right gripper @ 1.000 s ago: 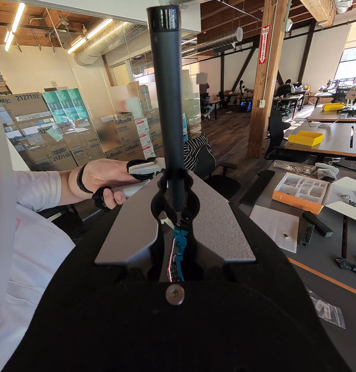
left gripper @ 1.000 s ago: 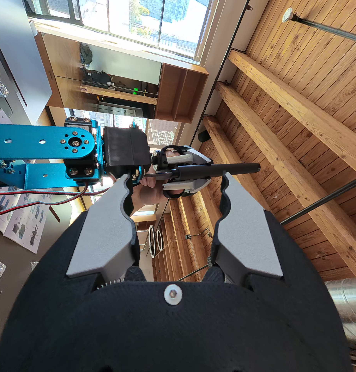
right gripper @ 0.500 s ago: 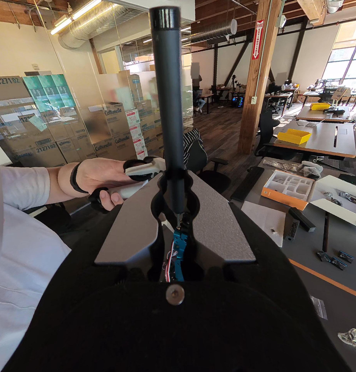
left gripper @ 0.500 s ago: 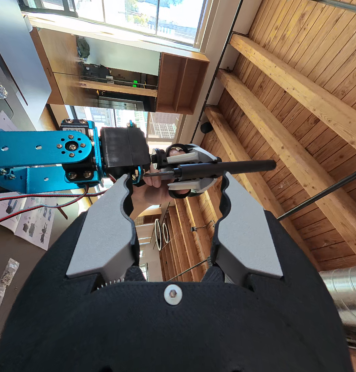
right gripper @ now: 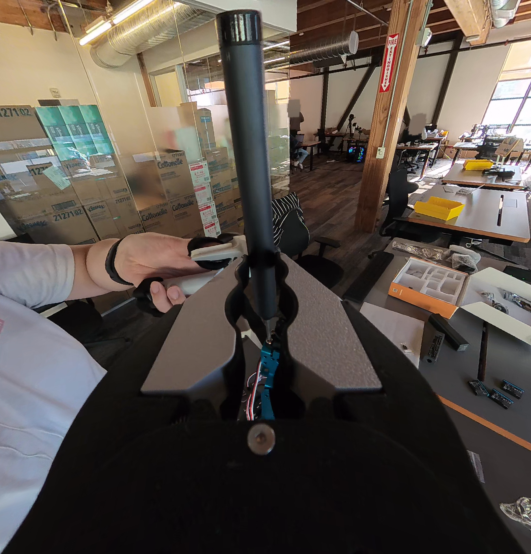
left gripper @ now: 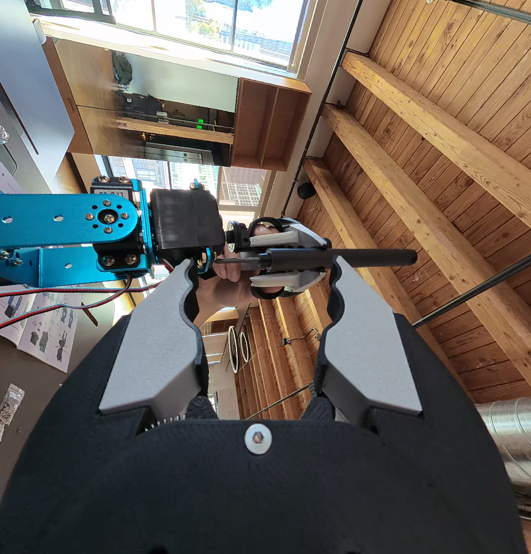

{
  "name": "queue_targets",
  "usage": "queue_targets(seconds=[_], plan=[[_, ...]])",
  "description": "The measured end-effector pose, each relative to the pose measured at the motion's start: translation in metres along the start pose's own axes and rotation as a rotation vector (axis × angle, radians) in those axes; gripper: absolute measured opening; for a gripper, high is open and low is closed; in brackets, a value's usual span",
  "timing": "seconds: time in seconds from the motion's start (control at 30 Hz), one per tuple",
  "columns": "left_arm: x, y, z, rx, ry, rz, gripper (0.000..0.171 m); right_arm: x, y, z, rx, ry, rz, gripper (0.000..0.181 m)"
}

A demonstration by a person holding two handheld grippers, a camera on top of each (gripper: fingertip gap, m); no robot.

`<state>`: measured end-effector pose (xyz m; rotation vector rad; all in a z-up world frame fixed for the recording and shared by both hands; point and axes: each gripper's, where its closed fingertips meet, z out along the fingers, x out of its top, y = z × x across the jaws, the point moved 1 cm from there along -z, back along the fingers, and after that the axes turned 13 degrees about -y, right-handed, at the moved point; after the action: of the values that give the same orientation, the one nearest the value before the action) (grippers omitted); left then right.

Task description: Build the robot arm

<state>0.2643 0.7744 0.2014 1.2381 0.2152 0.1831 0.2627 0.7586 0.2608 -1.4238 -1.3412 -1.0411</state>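
in the left wrist view, the blue metal bracket assembly reaches in from the left with a black servo block at its end, and red and black wires trail below it. the left hand-held gripper is spread wide, grasping nothing; its left finger sits just beside the servo's lower corner. between the fingertips, farther off, the black screwdriver lies level, its thin bit touching a small blue tab at the servo. in the right wrist view, a person's hand is at the left, and the right hand-held gripper is clenched on the screwdriver, which stands upright with its tip on a blue part. at the right, the tabletop carries an orange box.
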Motion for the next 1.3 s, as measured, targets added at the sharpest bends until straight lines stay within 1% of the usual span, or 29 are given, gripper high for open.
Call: queue_targets(seconds=[0.4,0.5,0.77,0.9,1.07,1.3], plan=[[-0.0002,-0.0008,0.0003,0.004,-0.006,0.000,0.086,0.0007,-0.0011,0.0026,-0.016,-0.001,-0.010,0.016],[-0.0001,-0.0011,0.0004,0.004,-0.009,0.001,0.086,0.0010,-0.0001,0.0029,-0.043,0.000,-0.018,0.016],[-0.0015,-0.0012,0.0011,0.013,-0.028,0.038,0.086,0.0012,0.0018,0.0028,-0.065,0.003,-0.006,0.015],[-0.0030,-0.0016,0.0017,0.016,-0.037,0.064,0.084,0.0002,0.0021,0.0042,-0.073,-0.004,-0.002,0.016],[-0.0024,-0.0044,0.0006,0.001,-0.037,0.059,0.079,0.0003,0.0023,0.0044,-0.076,-0.006,0.000,0.016],[-0.0043,-0.0054,0.0021,0.043,-0.079,0.103,0.076,0.0003,0.0041,0.0046,-0.073,-0.004,0.022,0.016]])
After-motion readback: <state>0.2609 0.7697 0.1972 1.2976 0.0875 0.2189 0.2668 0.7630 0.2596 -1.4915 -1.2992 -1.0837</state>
